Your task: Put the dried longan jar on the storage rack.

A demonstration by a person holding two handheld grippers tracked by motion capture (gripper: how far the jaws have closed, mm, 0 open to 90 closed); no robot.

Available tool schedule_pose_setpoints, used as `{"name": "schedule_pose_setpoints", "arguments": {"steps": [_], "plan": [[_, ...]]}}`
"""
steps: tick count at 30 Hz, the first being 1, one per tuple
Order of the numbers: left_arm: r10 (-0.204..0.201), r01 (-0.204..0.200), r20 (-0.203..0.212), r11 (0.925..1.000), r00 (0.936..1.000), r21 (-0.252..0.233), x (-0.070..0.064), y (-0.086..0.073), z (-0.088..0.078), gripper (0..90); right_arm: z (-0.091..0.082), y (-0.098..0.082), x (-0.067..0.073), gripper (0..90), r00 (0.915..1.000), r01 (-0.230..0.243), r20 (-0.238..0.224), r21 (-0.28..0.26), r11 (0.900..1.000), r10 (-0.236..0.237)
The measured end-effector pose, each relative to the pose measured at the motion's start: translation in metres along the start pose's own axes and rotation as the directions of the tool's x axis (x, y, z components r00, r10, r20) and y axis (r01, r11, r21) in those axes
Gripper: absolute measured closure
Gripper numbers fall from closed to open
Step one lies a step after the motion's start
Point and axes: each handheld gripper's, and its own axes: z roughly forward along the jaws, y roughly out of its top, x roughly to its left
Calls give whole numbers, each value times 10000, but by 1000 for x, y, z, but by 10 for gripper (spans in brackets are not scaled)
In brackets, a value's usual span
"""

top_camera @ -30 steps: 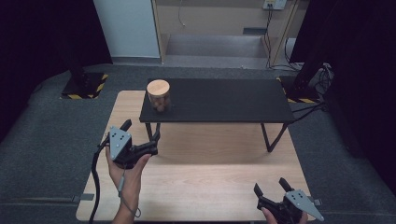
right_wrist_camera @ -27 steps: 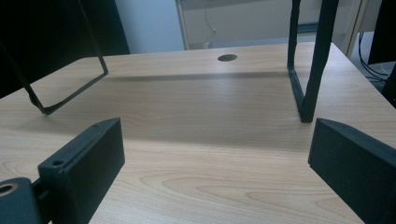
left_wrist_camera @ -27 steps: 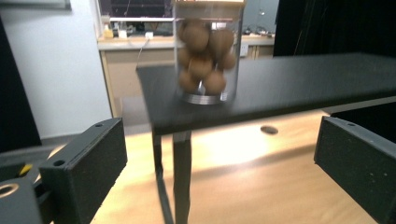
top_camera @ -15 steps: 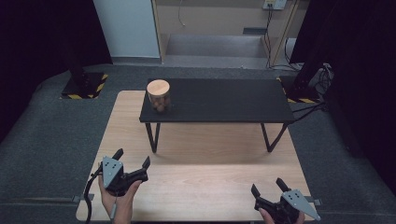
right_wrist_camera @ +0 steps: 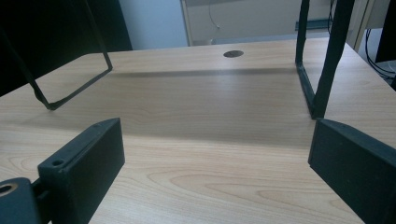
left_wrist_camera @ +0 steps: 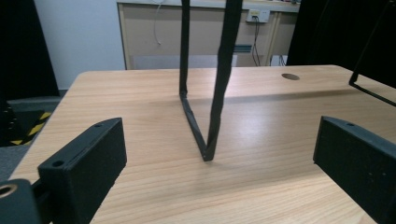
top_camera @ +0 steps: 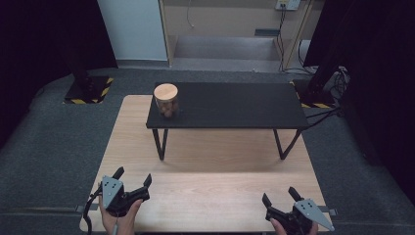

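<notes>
Pale wood table (top_camera: 220,196) carries black bench (top_camera: 235,105); grey carpet (top_camera: 54,161) around.

Just a jar (top_camera: 166,100) with a round light wooden lid, standing upright at the left end of the black raised shelf (top_camera: 235,106), some brownish stuff inside it, can't tell what exactly.
</notes>
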Motion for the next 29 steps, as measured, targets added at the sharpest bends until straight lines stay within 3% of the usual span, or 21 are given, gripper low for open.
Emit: {"name": "schedule_pose_setpoints", "arguments": {"steps": [29], "plan": [[-261,261,-262,9997,9993,-7,4,-5,-6,5,-4,6,3,39,9999,70,-75,-166,9998,-71]]}}
